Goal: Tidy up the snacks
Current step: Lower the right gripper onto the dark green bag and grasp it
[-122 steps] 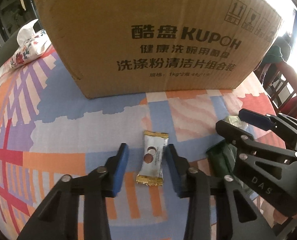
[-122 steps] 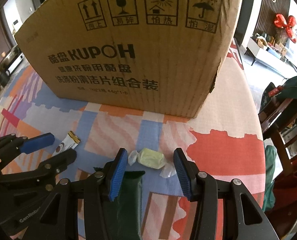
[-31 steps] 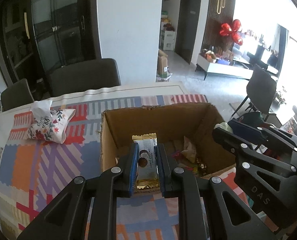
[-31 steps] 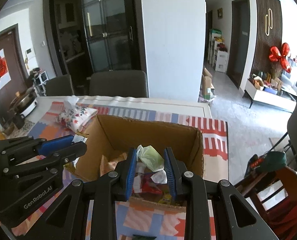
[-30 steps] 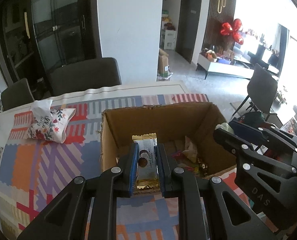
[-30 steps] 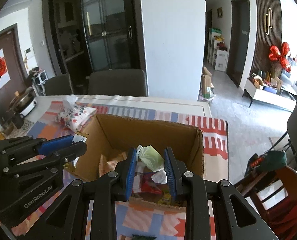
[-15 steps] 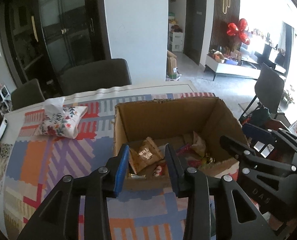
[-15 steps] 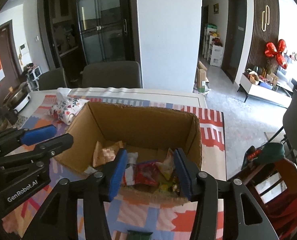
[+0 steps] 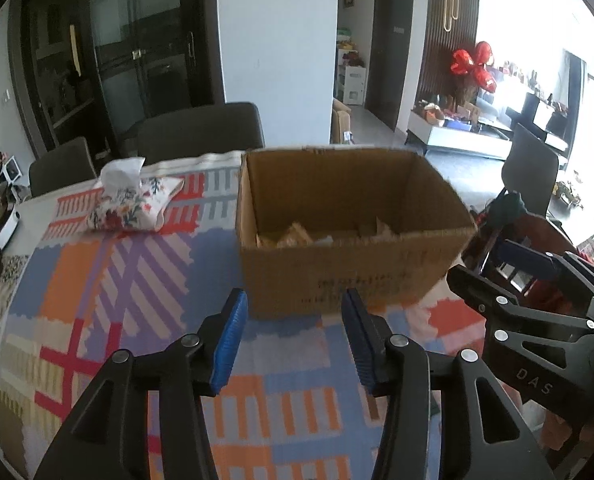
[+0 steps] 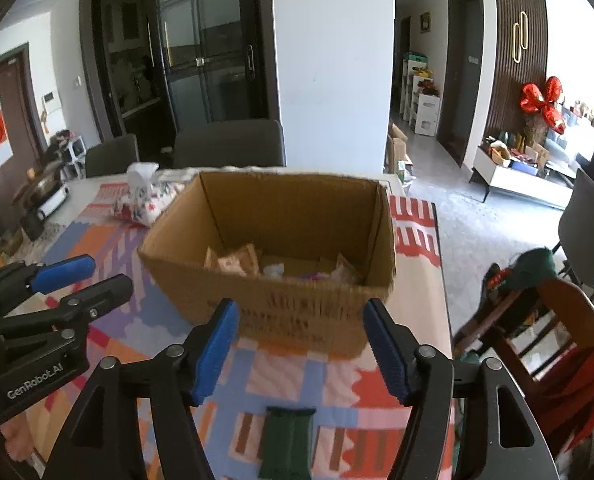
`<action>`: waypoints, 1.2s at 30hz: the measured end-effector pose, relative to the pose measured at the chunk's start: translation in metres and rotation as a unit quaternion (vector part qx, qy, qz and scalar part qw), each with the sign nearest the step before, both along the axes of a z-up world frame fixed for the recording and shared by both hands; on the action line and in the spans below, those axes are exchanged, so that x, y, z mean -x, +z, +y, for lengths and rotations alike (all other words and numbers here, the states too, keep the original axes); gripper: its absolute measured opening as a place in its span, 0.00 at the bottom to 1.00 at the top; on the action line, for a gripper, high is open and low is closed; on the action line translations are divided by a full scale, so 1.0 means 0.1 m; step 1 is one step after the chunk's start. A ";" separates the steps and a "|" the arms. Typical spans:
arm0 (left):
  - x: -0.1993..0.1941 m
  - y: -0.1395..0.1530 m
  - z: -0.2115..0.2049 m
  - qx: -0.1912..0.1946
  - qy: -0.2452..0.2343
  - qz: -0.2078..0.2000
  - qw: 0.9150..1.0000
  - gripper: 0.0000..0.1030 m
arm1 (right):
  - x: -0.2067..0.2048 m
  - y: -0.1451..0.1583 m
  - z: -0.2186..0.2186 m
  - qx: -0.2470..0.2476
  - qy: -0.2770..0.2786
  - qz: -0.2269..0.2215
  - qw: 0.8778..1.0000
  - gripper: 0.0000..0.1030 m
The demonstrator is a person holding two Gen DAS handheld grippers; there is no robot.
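Note:
An open cardboard box (image 9: 349, 264) (image 10: 289, 304) stands on the patterned tablecloth with several snack packets (image 10: 237, 262) lying in its bottom. My left gripper (image 9: 295, 330) is just in front of the box's near wall, jaws opening, nothing between its blue pads. My right gripper (image 10: 301, 344) is also in front of the box, jaws opening and empty. A dark green snack packet (image 10: 287, 440) lies on the cloth below the right gripper. Each gripper shows at the edge of the other's view.
A floral tissue pouch (image 9: 131, 200) lies on the table left of the box. Dark chairs (image 9: 201, 128) stand behind the table. A wooden chair with red cloth (image 10: 557, 344) is at the right table edge. Kitchenware (image 10: 45, 200) sits at the far left.
Both grippers let go of their snacks over the box, opened wider and drew back toward me and lower. The box now sits ahead of the fingertips instead of under them.

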State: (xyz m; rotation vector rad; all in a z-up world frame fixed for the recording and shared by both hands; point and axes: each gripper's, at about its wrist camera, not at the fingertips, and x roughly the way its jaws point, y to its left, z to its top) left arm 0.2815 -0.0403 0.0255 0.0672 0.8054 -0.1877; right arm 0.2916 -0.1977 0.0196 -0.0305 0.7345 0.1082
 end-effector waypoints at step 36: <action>0.38 -1.24 -0.06 -0.060 0.019 0.110 0.992 0.54 | 0.29 -1.35 0.10 0.001 0.003 0.176 0.984 0.64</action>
